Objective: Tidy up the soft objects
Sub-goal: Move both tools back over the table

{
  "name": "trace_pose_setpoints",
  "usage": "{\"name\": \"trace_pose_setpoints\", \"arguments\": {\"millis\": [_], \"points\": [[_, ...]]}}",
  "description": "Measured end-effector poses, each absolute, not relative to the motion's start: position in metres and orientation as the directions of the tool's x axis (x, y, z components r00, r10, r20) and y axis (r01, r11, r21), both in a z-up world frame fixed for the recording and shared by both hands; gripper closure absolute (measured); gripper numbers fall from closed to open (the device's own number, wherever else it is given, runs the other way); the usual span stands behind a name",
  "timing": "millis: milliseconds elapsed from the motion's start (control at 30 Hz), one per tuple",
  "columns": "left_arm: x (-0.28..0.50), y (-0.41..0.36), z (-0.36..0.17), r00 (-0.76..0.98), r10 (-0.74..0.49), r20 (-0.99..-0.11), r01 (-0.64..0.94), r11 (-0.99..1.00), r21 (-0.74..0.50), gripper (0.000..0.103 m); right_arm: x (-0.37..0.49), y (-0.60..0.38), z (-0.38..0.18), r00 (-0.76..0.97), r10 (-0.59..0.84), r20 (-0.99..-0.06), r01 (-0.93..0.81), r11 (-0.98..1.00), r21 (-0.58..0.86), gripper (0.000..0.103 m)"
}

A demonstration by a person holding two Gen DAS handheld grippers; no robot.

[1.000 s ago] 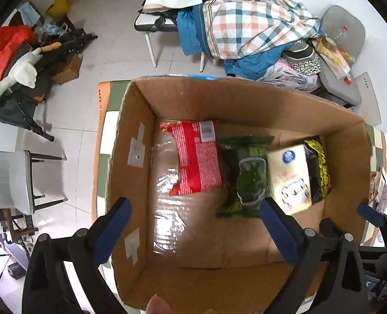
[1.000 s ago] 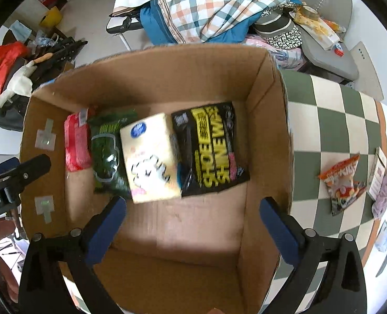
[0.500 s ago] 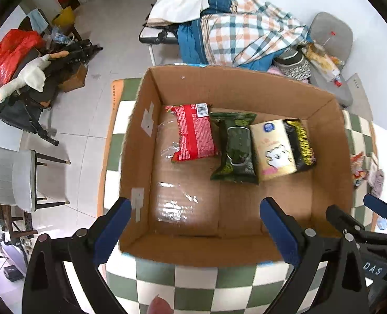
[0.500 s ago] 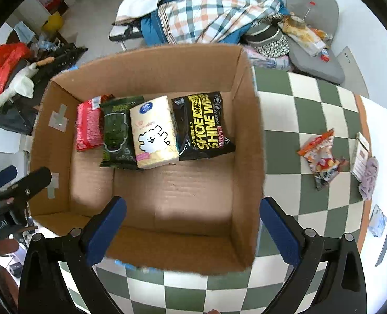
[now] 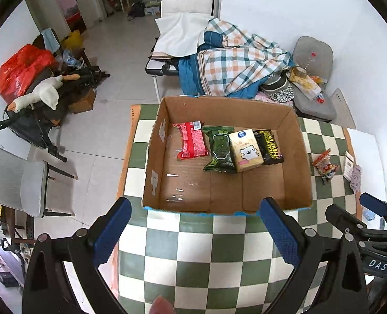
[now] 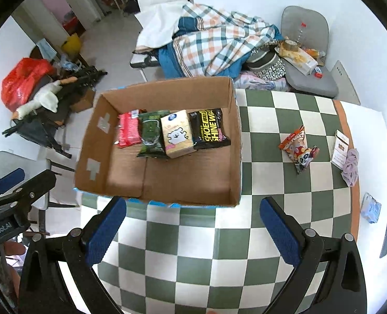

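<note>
Left wrist view: my left gripper (image 5: 193,230) hangs over the checkered desk (image 5: 193,261), jaws spread wide and holding nothing. Just ahead sits an open cardboard box (image 5: 227,206). Along its far side four soft packs lie in a row, touching or overlapping: a red pack (image 5: 192,144), a green pack (image 5: 219,151), a cream pack (image 5: 245,150) and a black pack (image 5: 269,145). The near half of the box floor is bare. To the right, outside the box, a snack bag (image 5: 324,164) lies on the desk, with a purple cloth (image 5: 355,179) further right. My right gripper (image 5: 371,209) shows at the right edge.

Right wrist view: my right gripper (image 6: 193,230) is also released and empty, above the desk near the box's front wall. The snack bag (image 6: 298,149) lies well right of the box (image 6: 167,198), near a white carton (image 6: 340,150) and the purple cloth (image 6: 350,162). A small blue pack (image 6: 370,206) sits near the desk's right edge.

Risks, as I judge them: the snack bag is slick and puffy, so a pinch at its corner could slip or burst it. The cloth lies against the carton, so a careless grab may drag both. Reaching over the box wall could nudge the light box along the desk.
</note>
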State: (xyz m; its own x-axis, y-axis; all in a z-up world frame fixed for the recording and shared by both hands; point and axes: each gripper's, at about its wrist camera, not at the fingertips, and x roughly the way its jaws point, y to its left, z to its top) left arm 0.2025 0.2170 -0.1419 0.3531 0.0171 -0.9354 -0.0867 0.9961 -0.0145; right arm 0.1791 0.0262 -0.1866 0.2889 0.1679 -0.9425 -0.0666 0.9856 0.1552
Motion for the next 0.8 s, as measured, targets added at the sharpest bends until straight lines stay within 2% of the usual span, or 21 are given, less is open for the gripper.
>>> {"name": "trace_pose_setpoints", "arguments": {"millis": [267,467,700,800], "points": [[0.192,0.194,-0.124,0.352,-0.010,-0.936,-0.082,0.996,-0.041,0.002,0.156,0.007,-0.159,0.310,0.258,-0.915,-0.064,0.966,0.250,0.000],[0.214,0.127,-0.119,0.328,-0.028,-0.944,0.001,1.000,-0.030,0.002,0.154,-0.054,-0.160,0.316,0.277,-0.907,0.016,0.955,0.298,0.000],[0.260,0.010,-0.153,0.196,-0.182,-0.963,0.110,0.981,-0.163,0.002,0.143,-0.198,-0.186,0.304,0.186,-0.934,0.269,0.924,0.272,0.000],[0.282,-0.031,-0.178,0.125,-0.207,-0.970,0.130,0.973,-0.191,0.002,0.136,-0.280,-0.204,0.292,0.132,-0.947,0.413,0.876,0.249,0.000]]}}
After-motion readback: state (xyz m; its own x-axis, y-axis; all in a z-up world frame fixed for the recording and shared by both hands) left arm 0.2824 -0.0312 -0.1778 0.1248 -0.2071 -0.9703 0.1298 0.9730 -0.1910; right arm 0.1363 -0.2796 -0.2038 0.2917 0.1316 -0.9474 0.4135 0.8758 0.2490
